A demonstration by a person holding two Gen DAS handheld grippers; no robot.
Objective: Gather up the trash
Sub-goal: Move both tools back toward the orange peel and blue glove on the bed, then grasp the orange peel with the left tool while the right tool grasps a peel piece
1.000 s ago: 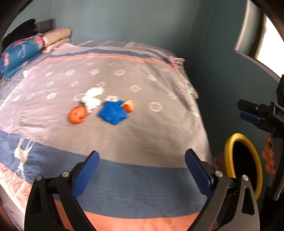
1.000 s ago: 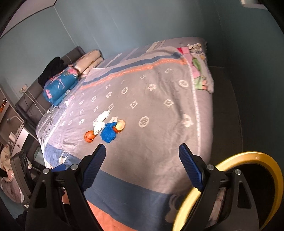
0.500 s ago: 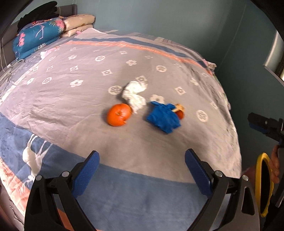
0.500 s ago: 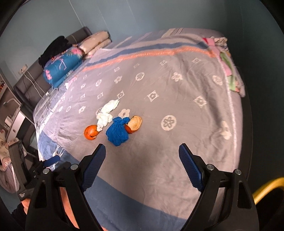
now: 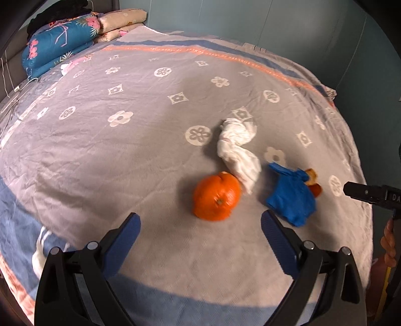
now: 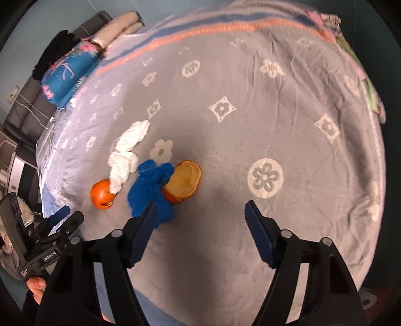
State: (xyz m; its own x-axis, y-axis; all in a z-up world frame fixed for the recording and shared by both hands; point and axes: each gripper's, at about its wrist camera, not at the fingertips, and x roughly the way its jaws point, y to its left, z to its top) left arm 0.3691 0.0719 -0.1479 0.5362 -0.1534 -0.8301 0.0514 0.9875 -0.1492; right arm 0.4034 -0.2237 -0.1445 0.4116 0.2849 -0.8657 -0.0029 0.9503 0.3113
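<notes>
bed: big bedspread [image 5: 125,155] in grey w/ white flower + diamond prints, blue and orange stripes along the edges, wrinkly all over
trash pile: four bits bunched together mid-bed, towards the near edge
orange: whole orange [image 5: 216,195] sits on the cover, closest thing to the left gripper, just ahead of its tips and between them in the left cam
tissue: crumpled white tissue [image 5: 238,153] twisted long, one end touching the top of the orange, rest trailing away up the bed
blue thing: scrunched blue cloth or glove [image 5: 292,198], cant tell which, just right of the orange, not touching it afaict
peel: orange peel half [image 6: 185,181], pale inside facing up, tucked against the far side of the blue thing, touching it
left gripper: left gripper [image 5: 200,227] hovers over the cover, jaws wide apart, nothing between the pads, not touching anything
right gripper: right gripper [image 6: 200,215] also above the bed, jaws apart w/ only bare cover between them, theyve just been closing in a bit; its left pad overlaps the blue thing in the right cam, contact unclear
hands: fingers [image 6: 37,287] wrapped on the left gripper's handle, seen low left in the right cam
pillows: blue floral pillow [image 5: 57,42] and beige ones [image 5: 122,20] stacked at the head of the bed, well apart from the trash
wall: teal wall [image 5: 250,22] behind the bed
</notes>
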